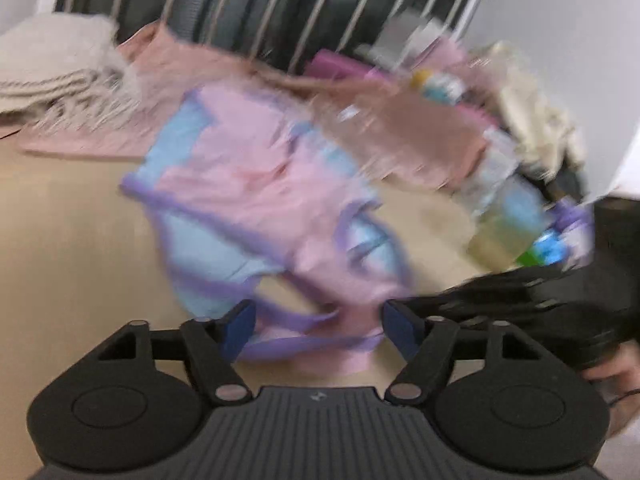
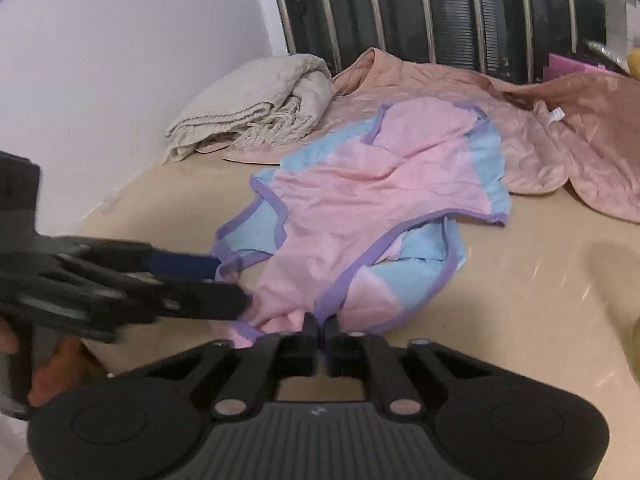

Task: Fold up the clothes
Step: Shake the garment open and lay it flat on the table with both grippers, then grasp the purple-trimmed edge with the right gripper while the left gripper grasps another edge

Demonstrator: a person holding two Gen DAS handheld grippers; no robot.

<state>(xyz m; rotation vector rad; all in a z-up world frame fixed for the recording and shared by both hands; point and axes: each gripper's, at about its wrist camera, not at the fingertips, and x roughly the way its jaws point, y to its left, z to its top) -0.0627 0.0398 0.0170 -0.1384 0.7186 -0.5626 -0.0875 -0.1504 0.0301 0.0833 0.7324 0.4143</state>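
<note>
A pink and light-blue garment with purple trim (image 2: 372, 196) lies crumpled on the beige table (image 2: 540, 300); it also shows, blurred, in the left wrist view (image 1: 256, 200). My right gripper (image 2: 319, 326) is shut on the garment's near purple-trimmed edge. My left gripper (image 1: 318, 324) is open, its blue-padded fingers (image 1: 240, 326) either side of a purple strap at the garment's near end. In the right wrist view the left gripper (image 2: 224, 280) reaches in from the left and touches the garment's near left edge.
A folded cream fringed blanket (image 2: 256, 108) and a crumpled dusty-pink cloth (image 2: 560, 148) lie behind the garment. A dark radiator with pale bars (image 2: 440, 12) lines the back wall. Blurred bottles and clutter (image 1: 504, 216) stand at the right in the left wrist view.
</note>
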